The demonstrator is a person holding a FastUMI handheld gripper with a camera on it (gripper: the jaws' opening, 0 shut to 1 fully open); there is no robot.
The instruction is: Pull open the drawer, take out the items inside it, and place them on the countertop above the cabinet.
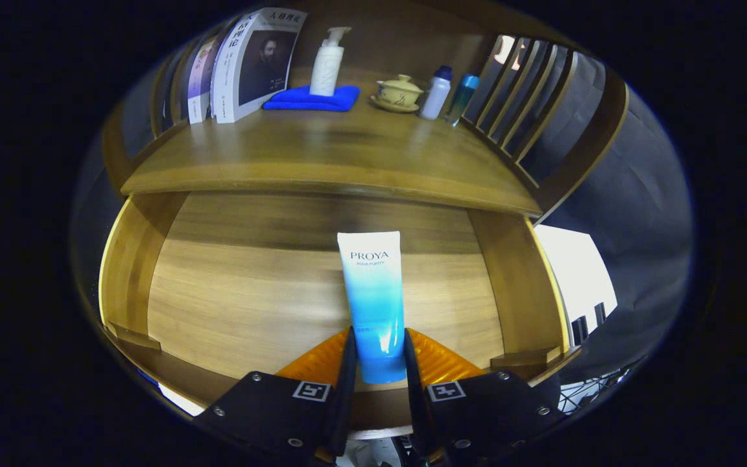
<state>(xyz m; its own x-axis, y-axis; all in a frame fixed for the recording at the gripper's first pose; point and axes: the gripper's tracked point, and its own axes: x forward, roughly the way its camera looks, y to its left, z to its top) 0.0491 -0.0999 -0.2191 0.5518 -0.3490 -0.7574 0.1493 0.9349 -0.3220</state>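
Note:
A white-to-blue squeeze tube stands between my two orange fingers, its blue cap end down. My gripper is shut on the tube's lower part, both pads pressing its sides. Below and behind the tube lies the open wooden drawer, its bare floor showing. Beyond the drawer runs the wooden countertop above the cabinet.
On the countertop stand several books at the far left, a white pump bottle on a folded blue cloth, a lidded cup on a saucer, a white bottle and a teal bottle. Wooden slats rise at the right.

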